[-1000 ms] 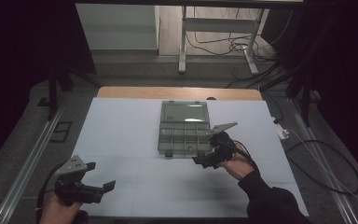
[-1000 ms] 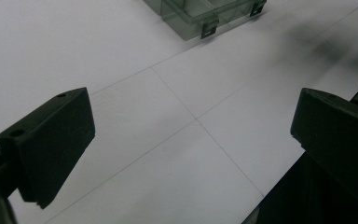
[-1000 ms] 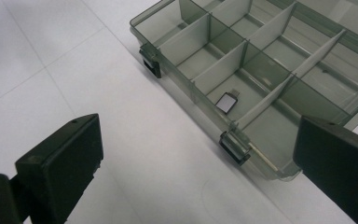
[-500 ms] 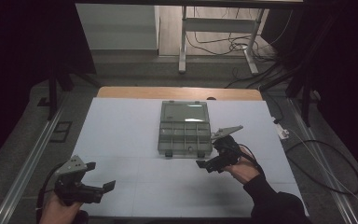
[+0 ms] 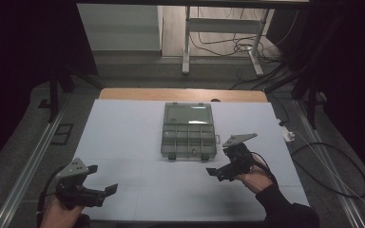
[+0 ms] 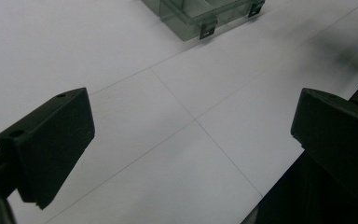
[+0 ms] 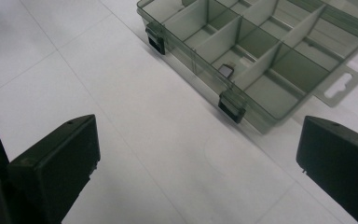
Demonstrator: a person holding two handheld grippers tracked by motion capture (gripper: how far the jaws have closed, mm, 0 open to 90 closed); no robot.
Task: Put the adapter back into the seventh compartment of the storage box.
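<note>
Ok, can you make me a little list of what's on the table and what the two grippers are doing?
box: clear grey compartment box with its lid open, near the middle of the table
inside box: dividers, one small dark item in a near compartment
latches: two dark latches on the near edge
table: white surface with thin grid lines
left gripper: open, holding nothing, at the near left edge
right gripper: open, holding nothing, just right of the box's near corner

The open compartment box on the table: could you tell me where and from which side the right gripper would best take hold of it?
Probably the near front wall of the compartment box, between its two black latches: the rim stands thin and upright, facing the open right gripper, so the jaws can straddle it from above.
</note>
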